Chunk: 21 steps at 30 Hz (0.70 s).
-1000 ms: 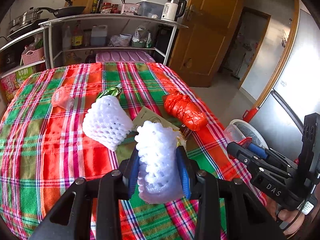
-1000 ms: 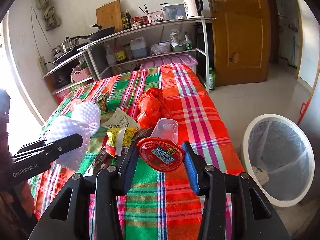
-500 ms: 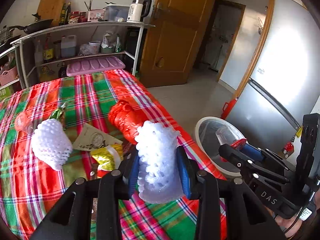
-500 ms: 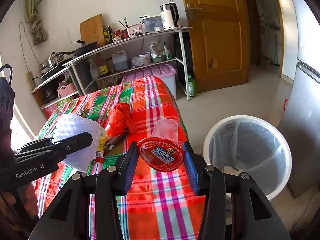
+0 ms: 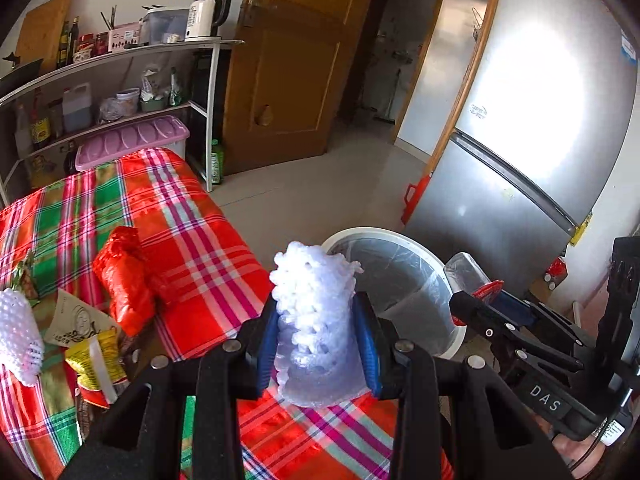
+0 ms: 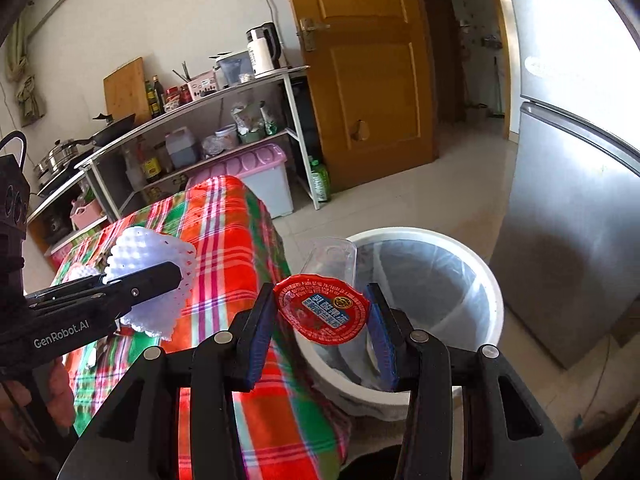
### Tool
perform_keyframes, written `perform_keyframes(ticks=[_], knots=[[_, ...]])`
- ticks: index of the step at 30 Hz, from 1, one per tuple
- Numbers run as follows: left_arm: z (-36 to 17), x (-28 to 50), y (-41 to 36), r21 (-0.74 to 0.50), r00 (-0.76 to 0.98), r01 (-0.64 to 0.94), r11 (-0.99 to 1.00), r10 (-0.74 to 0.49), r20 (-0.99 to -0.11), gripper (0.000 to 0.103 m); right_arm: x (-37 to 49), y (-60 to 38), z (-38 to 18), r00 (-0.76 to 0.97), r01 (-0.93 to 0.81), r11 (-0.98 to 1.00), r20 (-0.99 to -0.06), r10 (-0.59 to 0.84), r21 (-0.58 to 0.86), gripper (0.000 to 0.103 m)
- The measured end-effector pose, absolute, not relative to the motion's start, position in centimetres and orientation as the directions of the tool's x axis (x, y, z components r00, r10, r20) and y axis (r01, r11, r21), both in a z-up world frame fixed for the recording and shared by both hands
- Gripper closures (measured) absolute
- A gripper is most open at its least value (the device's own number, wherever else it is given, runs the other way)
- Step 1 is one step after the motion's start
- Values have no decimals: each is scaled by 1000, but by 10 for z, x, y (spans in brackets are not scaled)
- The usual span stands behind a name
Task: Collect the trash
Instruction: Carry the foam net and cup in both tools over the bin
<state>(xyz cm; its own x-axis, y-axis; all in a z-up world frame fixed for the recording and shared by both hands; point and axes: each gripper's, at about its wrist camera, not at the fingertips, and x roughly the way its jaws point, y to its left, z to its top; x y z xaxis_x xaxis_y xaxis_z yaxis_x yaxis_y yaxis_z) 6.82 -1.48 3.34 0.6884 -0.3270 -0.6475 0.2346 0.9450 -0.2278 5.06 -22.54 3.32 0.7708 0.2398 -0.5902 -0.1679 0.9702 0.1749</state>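
Observation:
My left gripper [image 5: 318,338] is shut on a white foam fruit net [image 5: 316,320] and holds it above the table's right edge, close to the white trash bin [image 5: 436,256]. My right gripper [image 6: 322,322] is shut on a clear plastic cup with a red foil lid [image 6: 322,310], over the near rim of the bin [image 6: 490,280]. The cup also shows in the left wrist view [image 5: 470,276]. The foam net shows in the right wrist view [image 6: 154,252]. A red plastic bag [image 5: 124,276], a second foam net [image 5: 16,336], a yellow wrapper [image 5: 94,362] and a paper packet [image 5: 76,318] lie on the table.
The table has a red and green plaid cloth [image 5: 192,232]. A silver fridge [image 5: 532,128] stands right behind the bin. A metal shelf [image 5: 116,80] with bottles and a kettle, a pink-lidded box [image 5: 132,142] and a wooden door [image 5: 292,80] are beyond.
Both grippers have swung right, away from the table's middle toward the bin, each still holding its item. The bin is now much closer and larger in both views.

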Motion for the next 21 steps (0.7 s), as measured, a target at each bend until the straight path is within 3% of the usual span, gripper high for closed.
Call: perform_keyframes(ticks=[8, 21], knots=[[25, 88, -58, -220, 650, 289, 932, -360, -670, 66, 57, -265, 26, 779, -91, 982, -602, 174, 166, 58], [-11, 117, -107, -186, 565, 315, 931, -341, -751, 65, 95, -303, -19, 701, -25, 989, -703, 121, 145, 58]])
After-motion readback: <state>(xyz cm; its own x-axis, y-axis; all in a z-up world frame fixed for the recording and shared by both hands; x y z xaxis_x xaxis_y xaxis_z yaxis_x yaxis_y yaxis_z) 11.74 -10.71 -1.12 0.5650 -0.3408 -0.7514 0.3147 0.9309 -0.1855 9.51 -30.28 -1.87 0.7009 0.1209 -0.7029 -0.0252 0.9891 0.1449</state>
